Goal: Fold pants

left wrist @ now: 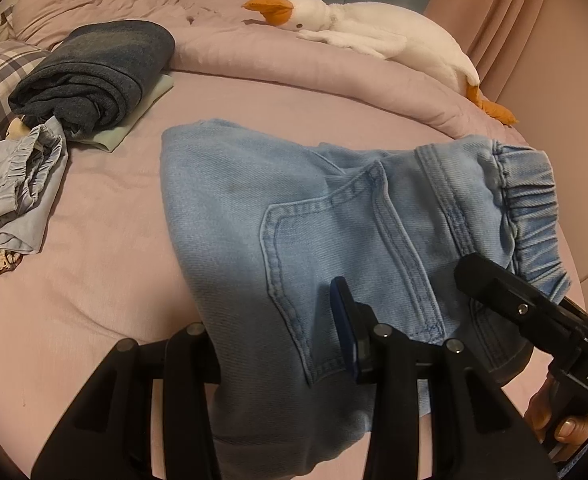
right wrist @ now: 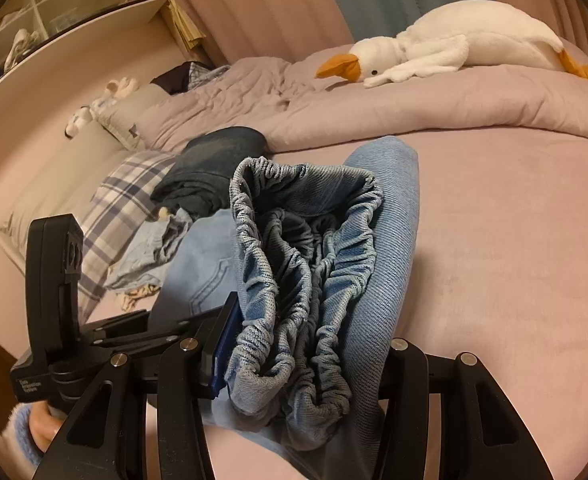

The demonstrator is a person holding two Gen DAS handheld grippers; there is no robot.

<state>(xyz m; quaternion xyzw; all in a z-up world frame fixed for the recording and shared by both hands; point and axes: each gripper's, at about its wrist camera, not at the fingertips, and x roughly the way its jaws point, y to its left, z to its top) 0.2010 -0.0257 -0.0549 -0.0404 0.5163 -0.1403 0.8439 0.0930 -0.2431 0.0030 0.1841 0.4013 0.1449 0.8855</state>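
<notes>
Both grippers clamp the light-blue pants — left gripper on the leg fabric by the back pocket, right gripper on the bunched elastic waistband. Pants lie folded on the near pink bed, a plush goose far behind.

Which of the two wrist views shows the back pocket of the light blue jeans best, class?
The left wrist view. The back pocket of the light blue jeans faces the camera there, its stitched outline nearly whole. In the right wrist view only a small stitched corner shows, behind the bunched elastic waistband.
</notes>
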